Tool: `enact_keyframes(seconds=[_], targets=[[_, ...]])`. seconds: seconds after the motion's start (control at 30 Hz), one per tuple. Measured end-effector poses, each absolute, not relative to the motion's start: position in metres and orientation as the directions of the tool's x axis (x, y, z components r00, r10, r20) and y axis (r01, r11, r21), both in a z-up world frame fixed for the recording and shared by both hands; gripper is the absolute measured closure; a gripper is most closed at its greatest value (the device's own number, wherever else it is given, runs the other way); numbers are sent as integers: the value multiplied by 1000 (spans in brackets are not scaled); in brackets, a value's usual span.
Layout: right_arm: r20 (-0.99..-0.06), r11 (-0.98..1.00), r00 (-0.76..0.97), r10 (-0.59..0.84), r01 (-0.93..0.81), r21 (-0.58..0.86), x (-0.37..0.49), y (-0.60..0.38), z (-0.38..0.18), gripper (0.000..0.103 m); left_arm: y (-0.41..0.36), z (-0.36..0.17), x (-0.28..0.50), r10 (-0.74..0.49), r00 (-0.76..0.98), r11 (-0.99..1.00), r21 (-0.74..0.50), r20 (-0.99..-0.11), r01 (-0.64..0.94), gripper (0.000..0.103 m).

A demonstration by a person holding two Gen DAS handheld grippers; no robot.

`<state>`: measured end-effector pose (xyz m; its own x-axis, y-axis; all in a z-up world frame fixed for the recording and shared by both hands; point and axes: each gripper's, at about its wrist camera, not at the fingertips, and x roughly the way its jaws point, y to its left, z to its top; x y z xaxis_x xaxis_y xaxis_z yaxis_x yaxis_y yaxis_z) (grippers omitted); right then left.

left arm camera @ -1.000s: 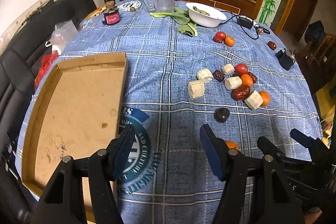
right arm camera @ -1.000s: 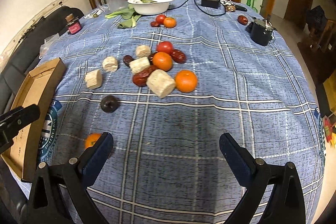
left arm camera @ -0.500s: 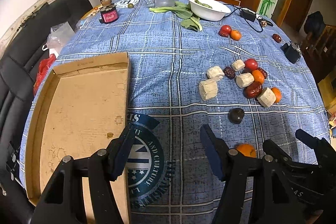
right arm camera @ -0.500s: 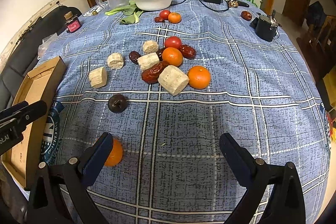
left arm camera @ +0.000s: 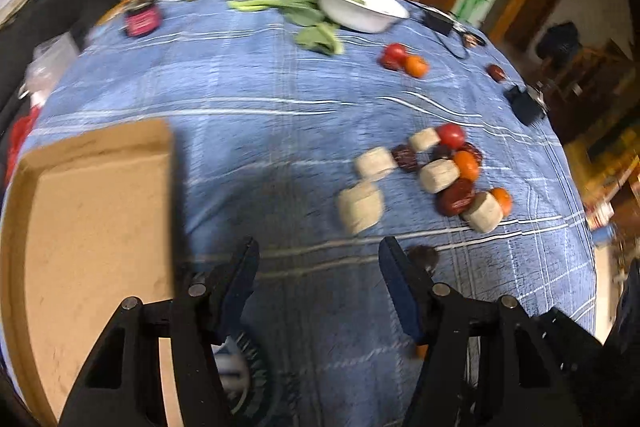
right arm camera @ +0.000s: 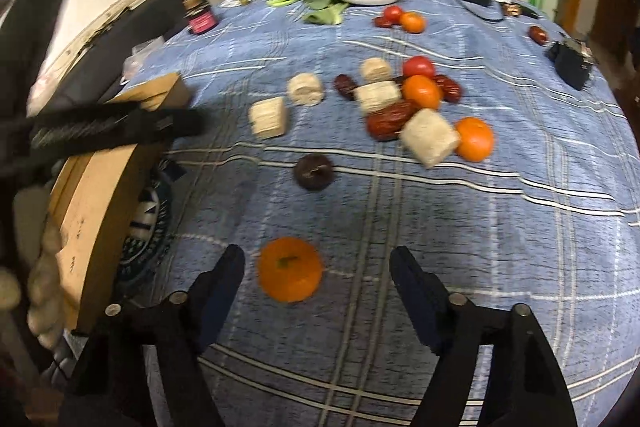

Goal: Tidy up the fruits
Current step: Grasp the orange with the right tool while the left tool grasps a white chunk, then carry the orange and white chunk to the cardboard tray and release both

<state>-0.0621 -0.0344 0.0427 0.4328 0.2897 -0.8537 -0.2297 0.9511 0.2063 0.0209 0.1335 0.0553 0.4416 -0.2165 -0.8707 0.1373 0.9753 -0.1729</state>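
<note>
— Where do the right tongs stand?
— Spread wide and empty, low over the blue worktop, a loose orange lying between their tips.
— And the left tongs?
— Also gaping, holding nothing, beside the cardboard tray; the fruit cluster lies ahead to their right.

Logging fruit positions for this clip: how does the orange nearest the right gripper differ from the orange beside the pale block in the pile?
The near orange lies alone on the cloth, between the open fingers of the right gripper; the pile orange touches a pale block. The near orange shows its green stem spot facing up; the pile orange shows none. The near one looks larger, perhaps only because it is closer. Both are round, orange and ungrasped.
</note>
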Motion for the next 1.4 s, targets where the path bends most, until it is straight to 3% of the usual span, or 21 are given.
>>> enact_keyframes(seconds=[0.1, 0.33, 0.43, 0.47, 0.57, 1.0, 1.2, 1.4], targets=[[-856, 948, 426, 293, -246, 202, -62, -28, 38, 29, 122, 47, 35, -228, 421, 971, -172, -878, 166, 42], [-871, 949, 396, 291, -235, 210, -57, -26, 26, 45, 101, 23, 56, -248, 362, 959, -175, -898, 223, 43], [-871, 952, 404, 278, -235, 195, -55, -26, 25, 50, 98, 17, 59, -248, 350, 958, -174, -903, 230, 59], [-871, 951, 404, 281, -237, 197, -54, -25, 26, 53, 98, 17, 59, -245, 353, 958, -169, -903, 232, 73], [-869, 945, 396, 299, -250, 211, -51, -22, 26, 65, 100, 18, 61, -250, 348, 958, -178, -903, 226, 75], [-835, 922, 419, 357, -305, 241, -52, -8, 57, 66, 163, 71, 24, -280, 449, 960, -256, -849, 114, 75], [-779, 865, 421, 466, -403, 299, -41, 35, 94, 65, 248, 100, 7, -173, 518, 977, -211, -838, -14, 75], [-746, 809, 385, 543, -480, 341, -14, 99, 109, 65, 316, 93, 12, -97, 509, 979, -173, -855, -104, 75]])
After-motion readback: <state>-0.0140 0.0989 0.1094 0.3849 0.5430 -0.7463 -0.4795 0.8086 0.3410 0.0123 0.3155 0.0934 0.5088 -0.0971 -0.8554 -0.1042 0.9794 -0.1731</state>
